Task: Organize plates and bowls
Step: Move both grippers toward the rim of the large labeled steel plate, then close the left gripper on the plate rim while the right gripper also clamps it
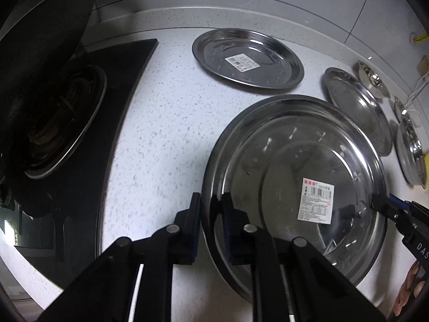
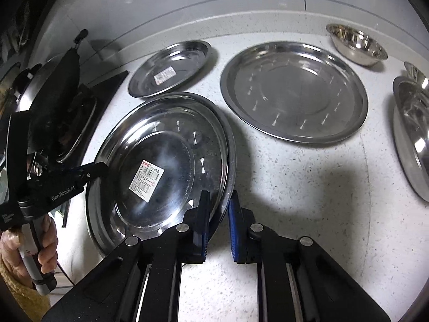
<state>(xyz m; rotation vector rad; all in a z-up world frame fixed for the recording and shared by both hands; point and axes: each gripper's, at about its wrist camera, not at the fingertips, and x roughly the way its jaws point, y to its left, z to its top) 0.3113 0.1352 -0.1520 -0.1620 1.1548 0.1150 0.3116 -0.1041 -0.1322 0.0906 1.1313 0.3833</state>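
Observation:
A large steel plate (image 1: 295,161) (image 2: 161,145) with a white barcode label lies on the speckled white counter (image 1: 161,139). My left gripper (image 1: 211,198) is shut on its near-left rim, one pad inside and one outside. My right gripper (image 2: 219,198) is shut on the opposite rim in the same way. Each gripper shows in the other's view: the right gripper (image 1: 380,204) at the plate's right edge, the left gripper (image 2: 99,170) at its left edge, held by a person's hand (image 2: 45,244). Whether the plate has left the counter I cannot tell.
A smaller labelled plate (image 1: 246,59) (image 2: 169,69) lies behind. A wide plain plate (image 2: 295,91) (image 1: 356,107) sits to the right, with a steel bowl (image 2: 356,44) behind it and more steel dishes (image 2: 413,134) at the far right. A black stove (image 1: 53,120) with a dark pan (image 1: 40,40) is left.

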